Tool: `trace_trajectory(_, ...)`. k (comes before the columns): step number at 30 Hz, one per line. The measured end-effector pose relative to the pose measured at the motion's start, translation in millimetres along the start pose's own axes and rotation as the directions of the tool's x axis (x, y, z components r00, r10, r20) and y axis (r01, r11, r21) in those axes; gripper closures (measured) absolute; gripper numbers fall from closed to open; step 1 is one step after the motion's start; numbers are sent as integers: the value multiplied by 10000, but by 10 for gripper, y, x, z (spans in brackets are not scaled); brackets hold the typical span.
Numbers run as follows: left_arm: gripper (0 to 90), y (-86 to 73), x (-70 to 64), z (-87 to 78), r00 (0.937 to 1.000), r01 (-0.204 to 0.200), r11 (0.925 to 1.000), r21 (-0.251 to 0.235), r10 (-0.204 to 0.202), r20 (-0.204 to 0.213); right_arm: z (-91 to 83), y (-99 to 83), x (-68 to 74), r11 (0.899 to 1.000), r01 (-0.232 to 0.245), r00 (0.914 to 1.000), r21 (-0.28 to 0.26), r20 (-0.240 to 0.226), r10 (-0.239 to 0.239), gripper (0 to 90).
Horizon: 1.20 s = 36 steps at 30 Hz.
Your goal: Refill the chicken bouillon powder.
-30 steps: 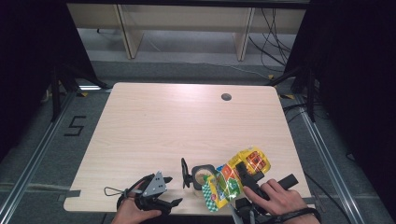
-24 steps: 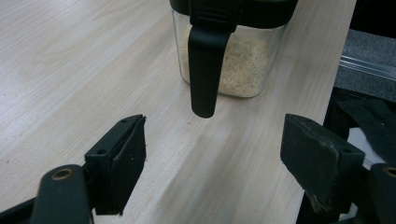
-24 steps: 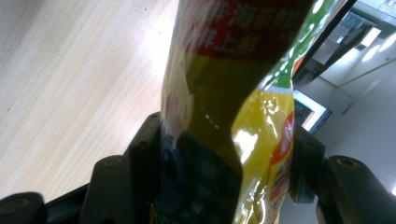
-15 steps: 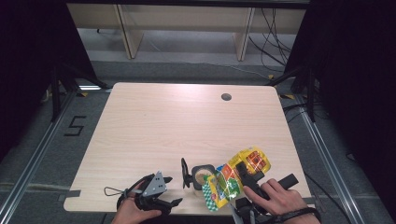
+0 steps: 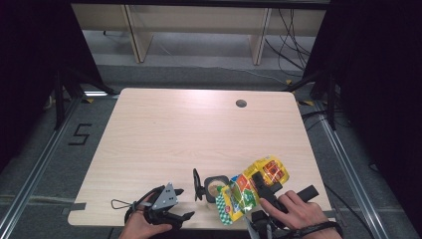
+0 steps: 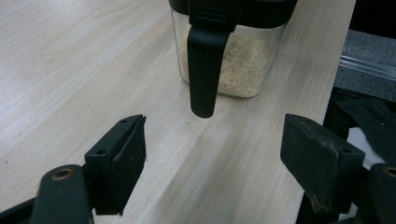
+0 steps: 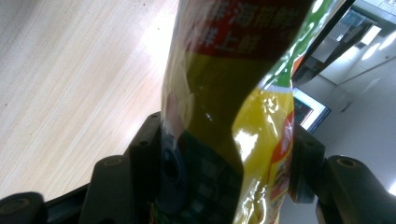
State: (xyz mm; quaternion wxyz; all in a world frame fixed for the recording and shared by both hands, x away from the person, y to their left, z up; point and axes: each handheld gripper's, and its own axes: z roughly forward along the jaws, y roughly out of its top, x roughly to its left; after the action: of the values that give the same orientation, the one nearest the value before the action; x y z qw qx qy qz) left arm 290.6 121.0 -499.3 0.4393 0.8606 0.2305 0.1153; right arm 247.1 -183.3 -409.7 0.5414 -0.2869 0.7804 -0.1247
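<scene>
Nothing has moved since the earlier frames: positions match throughout. Snack bag [image 5: 247,189], yellow and green: clamped between the jaws of the right gripper [image 5: 261,191], tilted over the table's [image 5: 199,129] near right edge. Clear container [image 5: 216,186] of pale grains, black lid open: touching the bag's left side. Left gripper [image 6: 212,154]: jaws wide apart, holding nothing, resting near the front edge, pointed at the container.

Pale wooden table [image 5: 164,134] on grey floor [image 5: 45,149], dark surroundings.
</scene>
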Motion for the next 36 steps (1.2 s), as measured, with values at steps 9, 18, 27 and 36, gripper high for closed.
trace_trajectory(9,222,1,-1,-1,10000,12,10000,7,-12,27,-3,-8,0,9999,-135,9999,-55,-46,135,436)
trace_trajectory(18,222,-1,-1,-3,10000,-25,10000,-7,25,-49,5,6,12,9999,-155,9998,-71,-141,154,438)
trace_trajectory(27,222,0,1,0,10000,-6,10000,2,6,-6,-7,-6,28,9993,-324,9992,165,-221,328,439)
trace_trajectory(36,222,2,8,-9,9999,-165,9998,140,165,11,-15,-7,-4,10000,-67,9999,-22,-88,66,439)
